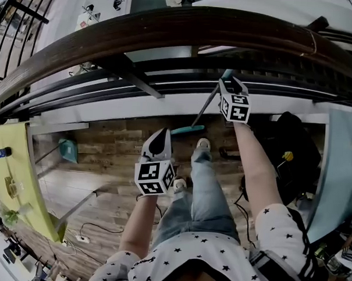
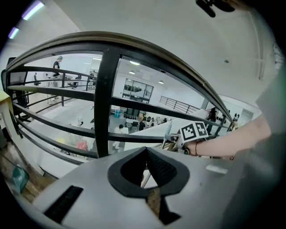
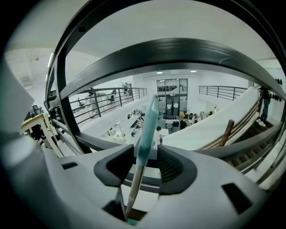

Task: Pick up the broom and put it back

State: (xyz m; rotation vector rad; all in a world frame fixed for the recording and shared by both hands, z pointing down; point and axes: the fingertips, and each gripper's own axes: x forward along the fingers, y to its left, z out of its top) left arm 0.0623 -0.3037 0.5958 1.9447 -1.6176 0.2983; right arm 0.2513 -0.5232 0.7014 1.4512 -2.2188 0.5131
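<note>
Beside the balcony railing, the right gripper is gaping loosely around the broom handle, while the left gripper is hanging closed and empty.

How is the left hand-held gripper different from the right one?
The right hand-held gripper has its jaws apart; the left hand-held gripper has them together. The broom handle stands between the right one's jaws; the left one's hold nothing. In the head view the right one is up by the railing; the left one sits lower. Both wear a marker cube.
</note>
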